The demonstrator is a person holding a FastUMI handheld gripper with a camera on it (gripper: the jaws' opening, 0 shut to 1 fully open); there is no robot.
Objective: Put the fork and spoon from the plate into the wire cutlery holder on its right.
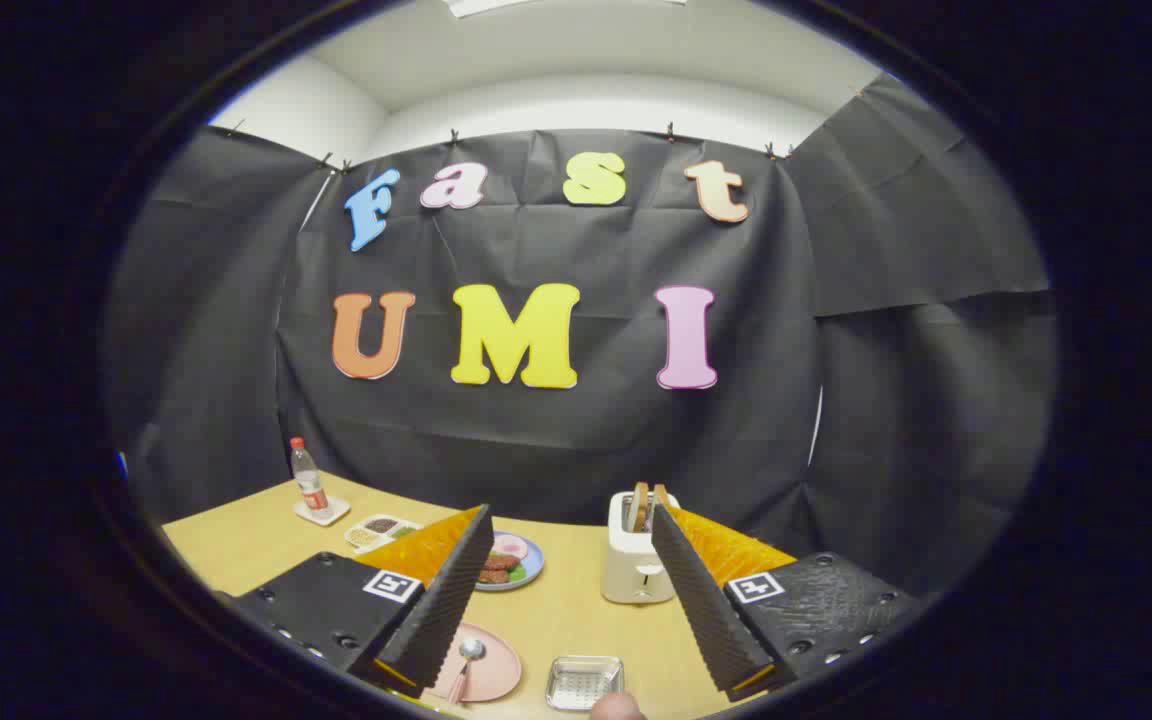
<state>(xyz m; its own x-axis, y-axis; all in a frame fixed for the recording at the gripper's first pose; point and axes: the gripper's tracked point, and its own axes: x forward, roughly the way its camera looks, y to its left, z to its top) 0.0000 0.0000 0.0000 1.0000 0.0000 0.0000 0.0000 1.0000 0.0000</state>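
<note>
Gripper view
Fingertip: a rounded bit of a person's finger (617, 707) shows nearest the camera, just in front of the wire cutlery holder.
Tongs: the tongs (571, 640) stand wide apart, gripping nothing; the 2 ribbed black fingers (446, 600) slant outward, with the table between them.
Spoon: a spoon (467, 660) lies on the pink plate (494, 668), bowl end pointing away from the camera, just beside the inner edge of the left finger and partly hidden by it.
Fork: I cannot tell where it lies; the left finger covers part of the pink plate.
Wire cutlery holder: a shallow, square metal mesh tray (584, 682) sits on the table to the right of the pink plate, near it but apart, in the gap between the fingers; nothing can be made out in it.
Blue plate: a blue plate (514, 562) beyond the left finger carries food in pink, brown and green.
Divided tray: a white tray (376, 528) farther left holds dark and pale food in compartments.
Toaster: a cream toaster (638, 560) stands just beyond the right finger, with 2 brown slices upright in its slots.
Bottle: a clear bottle (310, 480) with a red cap and red label stands upright on a small white coaster at the far left of the table.
Table: pale wood table (236, 545), backed by black cloth.
Pose: the tongs are held above the table's near edge, aimed level toward the wall.
</note>
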